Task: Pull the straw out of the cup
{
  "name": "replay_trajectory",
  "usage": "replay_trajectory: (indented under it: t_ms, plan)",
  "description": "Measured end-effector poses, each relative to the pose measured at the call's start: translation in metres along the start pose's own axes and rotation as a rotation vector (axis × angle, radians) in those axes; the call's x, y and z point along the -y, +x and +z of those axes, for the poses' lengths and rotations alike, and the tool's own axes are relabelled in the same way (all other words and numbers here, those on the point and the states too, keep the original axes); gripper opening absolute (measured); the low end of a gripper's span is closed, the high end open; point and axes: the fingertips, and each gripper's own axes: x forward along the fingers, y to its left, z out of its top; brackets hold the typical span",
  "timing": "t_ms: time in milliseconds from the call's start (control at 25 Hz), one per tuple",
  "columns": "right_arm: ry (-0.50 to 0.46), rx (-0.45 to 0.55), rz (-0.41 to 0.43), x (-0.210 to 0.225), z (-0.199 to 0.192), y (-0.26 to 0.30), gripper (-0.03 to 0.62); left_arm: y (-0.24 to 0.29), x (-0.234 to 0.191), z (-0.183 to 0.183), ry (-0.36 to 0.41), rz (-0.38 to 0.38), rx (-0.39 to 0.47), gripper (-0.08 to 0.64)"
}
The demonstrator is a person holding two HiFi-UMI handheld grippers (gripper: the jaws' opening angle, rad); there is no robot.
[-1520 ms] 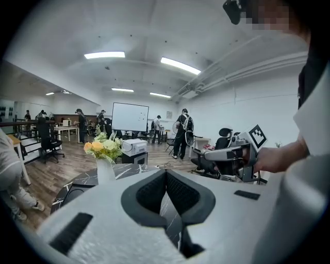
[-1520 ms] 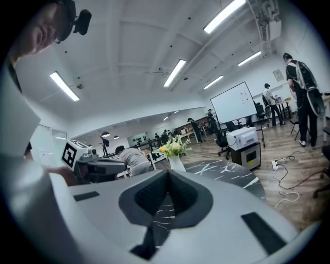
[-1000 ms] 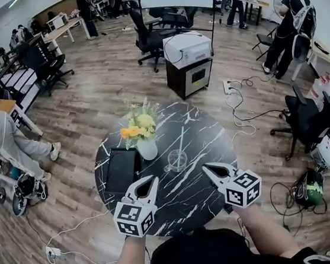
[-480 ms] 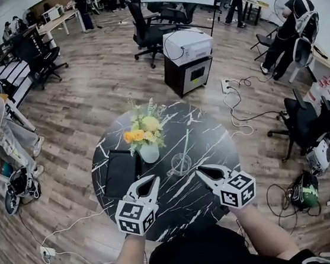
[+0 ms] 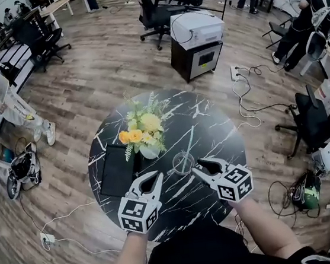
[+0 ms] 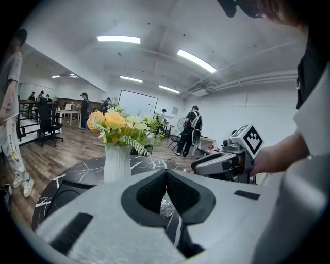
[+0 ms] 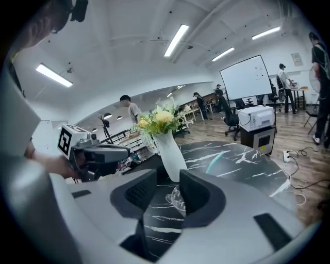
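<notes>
A clear cup [image 5: 182,163] with a pale green straw [image 5: 187,145] leaning in it stands near the middle of the round black marble table [image 5: 212,128]. My right gripper [image 5: 202,167] sits just right of the cup, a little short of it; its jaws are opening with nothing between them. The right gripper view shows the cup [image 7: 177,199] through that gap, with the straw [image 7: 215,160] beyond. My left gripper [image 5: 152,179] hovers left of the cup, its pads [image 6: 166,178] together and empty. The straw tip [image 6: 163,164] peeks over them.
A white vase of yellow flowers [image 5: 143,132] stands just behind and left of the cup. A black flat pad [image 5: 117,170] lies on the table's left side. Office chairs, a printer cabinet [image 5: 197,44], floor cables and people surround the table.
Both grippers have moved forward and down toward the cup. The right gripper's jaws, closed before, now stand apart. The cup and straw have not moved.
</notes>
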Motion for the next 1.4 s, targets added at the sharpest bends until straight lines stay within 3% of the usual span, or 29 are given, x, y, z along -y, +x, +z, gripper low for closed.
replay_trajectory:
  t_ms: [320,840,1240,1400]
  plan:
    - [0.030,-0.056,0.021,0.040,-0.022,0.034,0.213,0.027,-0.008,-0.019,-0.026,0.035,-0.043,0.007]
    - [0.112,-0.120,0.021,0.076,-0.051,0.077,0.215,0.043,-0.012,-0.040,-0.084,0.059,-0.063,0.007]
    - [0.112,-0.139,0.045,0.076,-0.056,0.097,0.164,0.033,-0.020,-0.043,-0.103,0.084,-0.064,0.006]
    - [0.107,-0.150,0.019,0.080,-0.057,0.103,0.134,0.027,-0.023,-0.042,-0.106,0.088,-0.060,0.006]
